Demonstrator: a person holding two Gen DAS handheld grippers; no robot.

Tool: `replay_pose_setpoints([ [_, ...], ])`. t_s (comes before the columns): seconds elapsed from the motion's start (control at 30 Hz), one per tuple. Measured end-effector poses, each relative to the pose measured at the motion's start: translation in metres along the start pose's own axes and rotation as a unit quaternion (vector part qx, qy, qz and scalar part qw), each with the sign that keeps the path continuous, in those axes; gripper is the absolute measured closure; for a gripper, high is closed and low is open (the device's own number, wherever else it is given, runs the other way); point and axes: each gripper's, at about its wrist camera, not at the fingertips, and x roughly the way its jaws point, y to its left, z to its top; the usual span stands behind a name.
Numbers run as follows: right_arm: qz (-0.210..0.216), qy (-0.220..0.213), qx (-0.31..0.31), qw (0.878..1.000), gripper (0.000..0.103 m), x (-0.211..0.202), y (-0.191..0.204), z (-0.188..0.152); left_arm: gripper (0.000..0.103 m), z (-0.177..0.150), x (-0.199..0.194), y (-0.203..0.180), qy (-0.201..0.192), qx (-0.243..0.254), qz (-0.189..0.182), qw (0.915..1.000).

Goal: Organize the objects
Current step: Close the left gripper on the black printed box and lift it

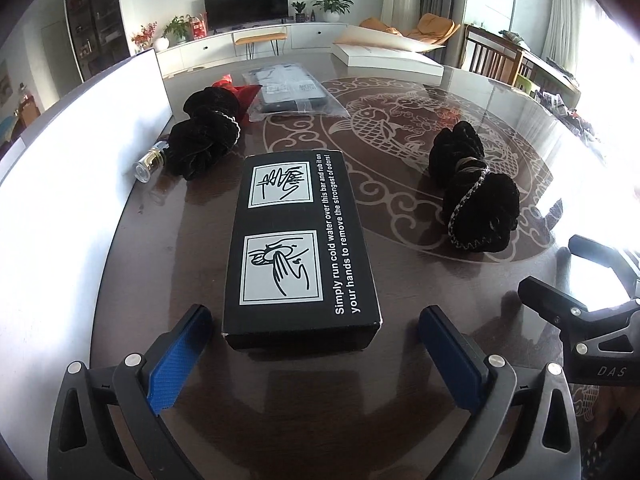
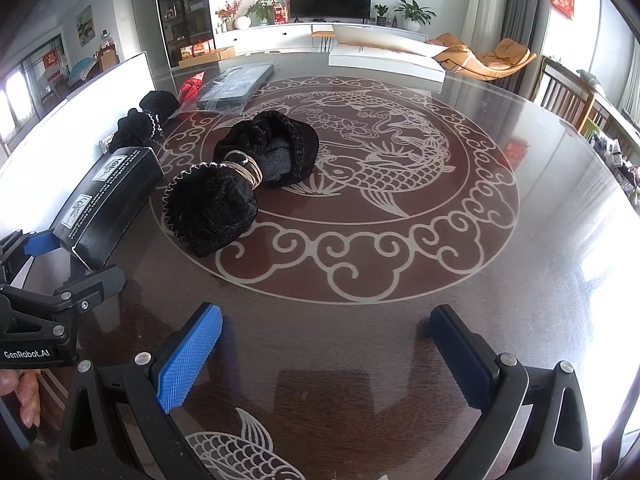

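Your left gripper (image 1: pixel 316 332) stands with its jaws fully wide, and the black box (image 1: pixel 300 248) lies flat on the table (image 1: pixel 400 360) just in front of them. The near end of the box is between the two blue pads (image 1: pixel 180 356), but the pads do not press on it — there is a clear gap on each side. So the box is set down and not held.

Your right gripper (image 2: pixel 324 352) is also wide open and holds nothing; under it you see only the bare table top with the fish pattern.

How far the task is, I can only judge. On the left side, along the white board (image 1: pixel 100 140), some things already lie near each other: a black cloth bundle (image 1: pixel 204 140), a small glass bottle (image 1: pixel 150 162) touching it, and now the box beside them. This looks like the gathering place.

What is left, I think — the second black cloth bundle (image 2: pixel 240 184), tied with cord, is still alone in the middle of the table, well apart from the others. It lies nearer to your right gripper. The plastic-wrapped packet (image 1: pixel 288 92) and the red cloth (image 1: pixel 240 92) at the far side may also need a place.
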Motion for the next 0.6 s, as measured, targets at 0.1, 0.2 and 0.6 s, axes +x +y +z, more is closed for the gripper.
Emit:
replay_pose_setpoints([
  [0.1,0.0,0.0,0.0,1.0,0.0,0.0,0.0,0.0,0.0,-0.0007,-0.0006,-0.0003,0.0,0.0,-0.001,1.0],
  [0.2,0.0,0.0,0.0,1.0,0.0,-0.0001,0.0002,-0.0001,0.0,-0.0008,-0.0007,-0.0002,0.0,0.0,-0.001,1.0],
  [0.6,0.0,0.0,0.001,1.0,0.0,0.0001,0.0,-0.0001,0.0,-0.0019,-0.0012,-0.0001,0.0,0.001,-0.003,1.0],
])
